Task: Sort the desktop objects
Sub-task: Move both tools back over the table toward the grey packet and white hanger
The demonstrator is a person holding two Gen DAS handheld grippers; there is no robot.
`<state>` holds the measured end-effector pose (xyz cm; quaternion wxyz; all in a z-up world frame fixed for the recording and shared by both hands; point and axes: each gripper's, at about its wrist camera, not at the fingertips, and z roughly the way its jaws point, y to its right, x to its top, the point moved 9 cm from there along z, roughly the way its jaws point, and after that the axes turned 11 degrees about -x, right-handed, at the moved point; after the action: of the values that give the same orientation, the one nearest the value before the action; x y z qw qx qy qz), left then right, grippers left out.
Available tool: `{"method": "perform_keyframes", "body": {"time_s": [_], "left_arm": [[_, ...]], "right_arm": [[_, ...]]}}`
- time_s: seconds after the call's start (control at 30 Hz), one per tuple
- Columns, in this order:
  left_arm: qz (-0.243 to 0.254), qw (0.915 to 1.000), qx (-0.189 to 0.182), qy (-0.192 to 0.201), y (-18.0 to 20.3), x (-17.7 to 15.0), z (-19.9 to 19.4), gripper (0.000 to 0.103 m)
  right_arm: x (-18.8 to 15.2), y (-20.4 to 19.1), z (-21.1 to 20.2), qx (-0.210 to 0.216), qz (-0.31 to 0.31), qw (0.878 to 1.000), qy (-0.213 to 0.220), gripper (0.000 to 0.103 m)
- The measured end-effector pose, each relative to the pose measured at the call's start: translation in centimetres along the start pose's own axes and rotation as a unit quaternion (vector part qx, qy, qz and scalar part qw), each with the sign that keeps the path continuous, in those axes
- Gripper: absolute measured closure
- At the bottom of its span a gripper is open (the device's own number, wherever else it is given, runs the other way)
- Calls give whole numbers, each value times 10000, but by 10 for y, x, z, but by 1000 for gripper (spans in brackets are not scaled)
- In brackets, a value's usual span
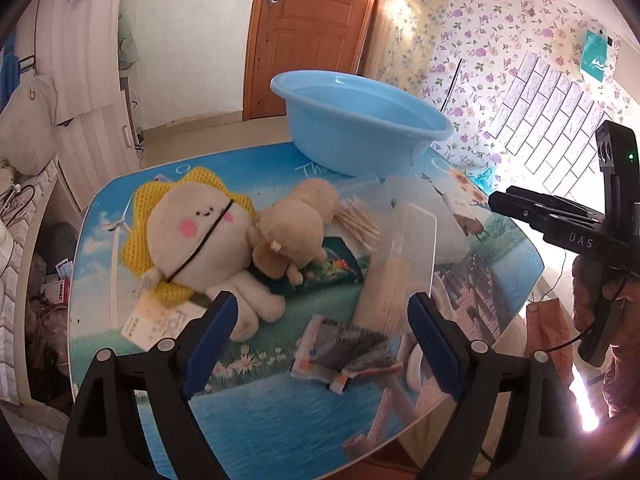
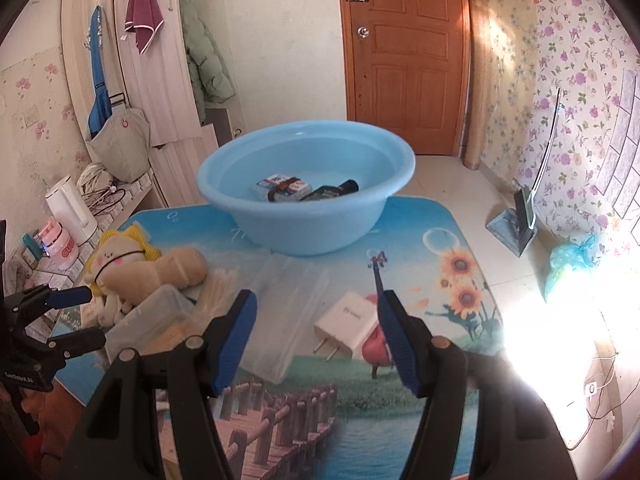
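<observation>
Claws both open and empty, left claw (image 1: 320,344), right claw (image 2: 318,336), basin (image 2: 240,208) contents half-hidden.

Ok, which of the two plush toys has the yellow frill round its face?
The round-faced plush toy with pink cheeks, on the left in the left wrist view. The plain beige plush toy beside it has no frill.

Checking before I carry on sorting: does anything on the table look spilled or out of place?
Yes. Cotton swabs lie loose on the table beside the plush toys, seemingly spilled from the clear box.
</observation>
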<state>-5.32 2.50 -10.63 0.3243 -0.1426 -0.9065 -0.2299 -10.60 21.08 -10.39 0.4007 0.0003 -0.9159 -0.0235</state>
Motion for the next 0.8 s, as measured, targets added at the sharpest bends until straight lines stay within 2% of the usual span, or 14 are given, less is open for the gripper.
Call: {"method": "perform_keyframes", "body": {"time_s": [0.13,0.27,0.5,0.6,0.73,0.77,0.8], "left_arm": [[-1,9999,27,-113,-4,-21,-8,16],[-18,9996,-37,-269,-3,-33,-1,16],[146,9987,-191,-443,5,-40,24,18],[302,9984,-136,-458,9,-39,31,30],[420,9978,-239,-457,16,-36,32,60],[445,9977,-212,-456,16,-36,32,63],[447,9978,-223,-446,15,-35,31,64]], "right_arm": [[-35,-20,0,174,-172,9993,-280,40],[-65,-43,-1,459,-206,9972,-550,40],[-80,-69,0,606,-413,9948,-703,41],[-83,-71,2,605,-410,9945,-753,41],[-82,-78,3,640,-454,9941,-744,42],[-81,-81,3,625,-490,9942,-720,45],[-81,-83,3,605,-543,9942,-703,52]]}}
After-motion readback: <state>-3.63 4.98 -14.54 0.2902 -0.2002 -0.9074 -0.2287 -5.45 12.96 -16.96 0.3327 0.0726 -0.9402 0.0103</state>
